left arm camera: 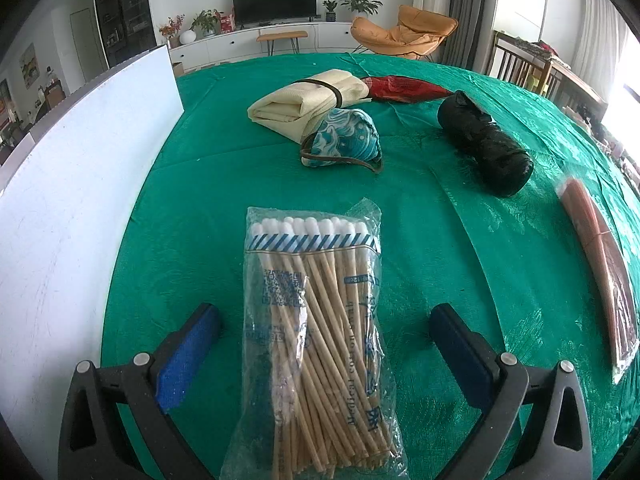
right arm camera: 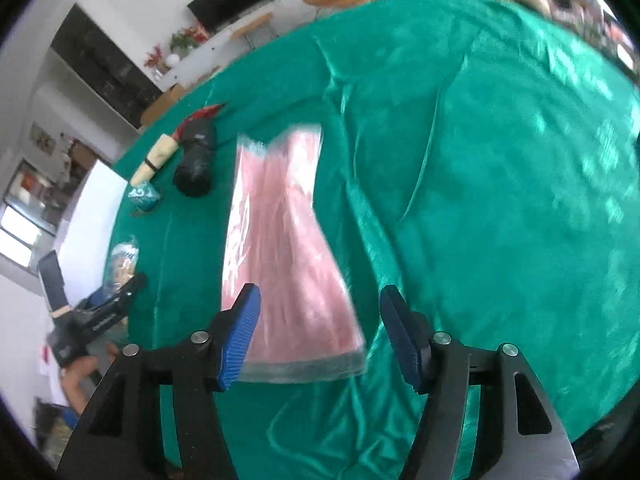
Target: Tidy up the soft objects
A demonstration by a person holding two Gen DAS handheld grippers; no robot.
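Green cloth (left arm camera: 460, 264), one table's cover, bearing: cotton swab packet (left arm camera: 316, 332) lying between your left gripper's (left arm camera: 326, 320) wide-apart jaws, unpinched, lined up for a lengthwise grip; pink plastic packet (right arm camera: 280, 248) flat before your right gripper (right arm camera: 318, 332), jaws parted, nothing held; pouches (left arm camera: 344, 138) grouped beyond.

Both grippers' fingers (left arm camera: 460, 344) apart.

A clear bag of cotton swabs (left arm camera: 316, 336) lies flat before me near the tablecloth's (left arm camera: 460, 240) near edge. The cream roll (left arm camera: 308, 100), blue pouch (left arm camera: 344, 138), black roll (left arm camera: 484, 144) and red bundle (left arm camera: 404, 88) cluster toward its far edge. A pink packet (right arm camera: 284, 248) lies flat toward the right.
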